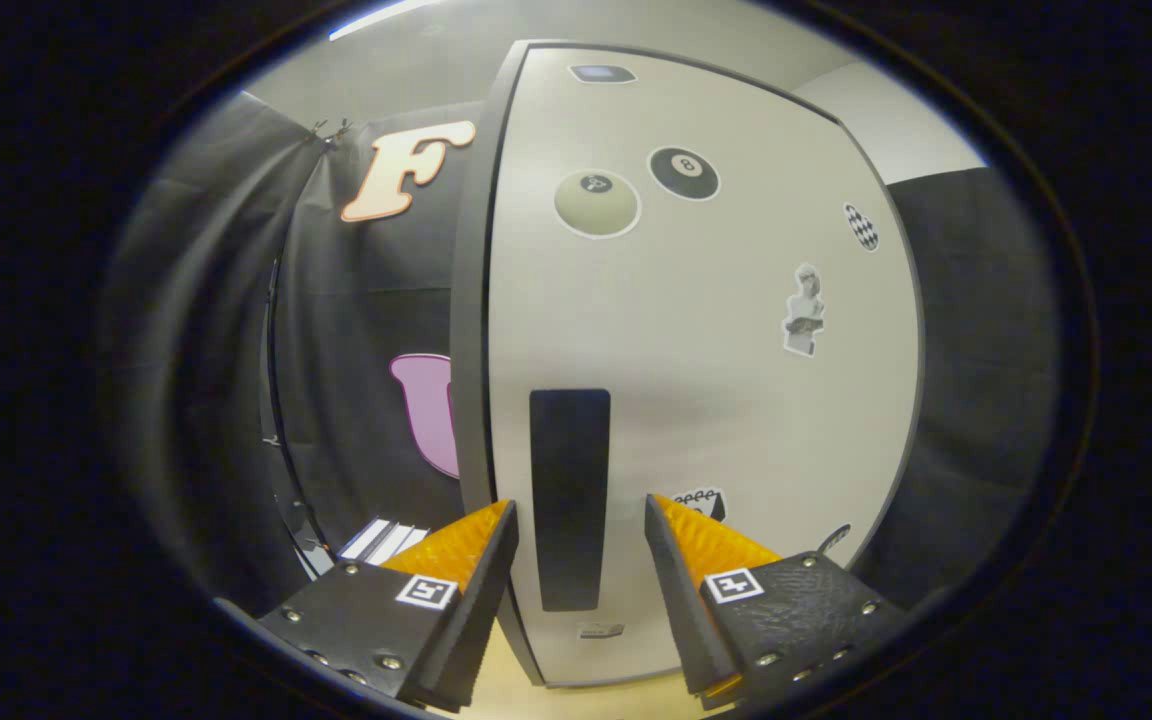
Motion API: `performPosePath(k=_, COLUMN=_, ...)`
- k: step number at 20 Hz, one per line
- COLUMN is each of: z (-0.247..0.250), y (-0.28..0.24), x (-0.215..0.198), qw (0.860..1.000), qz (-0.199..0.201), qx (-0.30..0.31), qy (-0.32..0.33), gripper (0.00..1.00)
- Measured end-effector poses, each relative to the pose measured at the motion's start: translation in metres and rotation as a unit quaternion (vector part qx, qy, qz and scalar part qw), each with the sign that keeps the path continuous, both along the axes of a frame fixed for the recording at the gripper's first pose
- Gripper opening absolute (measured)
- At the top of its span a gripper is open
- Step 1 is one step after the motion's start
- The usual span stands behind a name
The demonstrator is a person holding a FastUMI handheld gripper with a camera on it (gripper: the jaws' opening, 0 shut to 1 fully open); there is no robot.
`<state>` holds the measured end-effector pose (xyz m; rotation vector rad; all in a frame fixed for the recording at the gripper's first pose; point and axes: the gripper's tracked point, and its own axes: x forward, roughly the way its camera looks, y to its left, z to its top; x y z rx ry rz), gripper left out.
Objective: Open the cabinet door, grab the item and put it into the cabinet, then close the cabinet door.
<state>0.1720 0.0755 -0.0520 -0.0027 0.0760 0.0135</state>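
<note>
The claw [576, 520] stands wide open with nothing between its fingers, aimed straight at the closed, pale grey, sticker-dotted cabinet door [696, 400]. What the coming move turns on is the tall, narrow black recessed handle [569, 498]: it lies dead ahead at twelve o'clock from the claw, framed in the gap between the two fingers and apparently just beyond their tips (whether the tips touch the door yet, I cannot tell). Its long axis runs upright, from twelve to six o'clock, so it lies square across the side-to-side gap of the fingers, which bracket it at nine and three o'clock. The handle sits near the door's dark edge [471, 330] at nine o'clock, so I judge that side to be the free, opening side, with the hinge over at three o'clock. The door is still shut, so the first step is not yet done. A striped flat thing [381, 540] lies low at about eight o'clock, beyond the left finger; whether it is the item to be stowed is unclear.
</note>
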Motion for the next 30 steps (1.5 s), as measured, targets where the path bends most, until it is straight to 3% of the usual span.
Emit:
performPosePath(k=2, z=0.001, y=0.0, x=0.001, qw=1.0, qz=-0.001, qx=0.002, qy=-0.001, gripper=0.75)
performPosePath(k=7, z=0.0, y=0.001, x=0.003, qw=1.0, qz=0.003, qx=0.007, qy=0.006, gripper=0.52)
performPosePath(k=10, z=0.0, y=0.006, x=0.0, qw=1.0, qz=0.003, qx=0.006, qy=0.005, gripper=0.33)
performPosePath(k=20, z=-0.002, y=0.002, x=-0.009, qw=1.0, qz=0.0, qx=0.014, qy=0.013, gripper=0.28)
performPosePath(k=21, z=-0.003, y=0.001, x=-0.015, qw=1.0, qz=0.003, qx=0.018, qy=0.015, gripper=0.17)
performPosePath(k=30, z=0.004, y=-0.025, x=-0.067, qw=1.0, qz=-0.001, qx=0.03, qy=0.007, gripper=0.17)
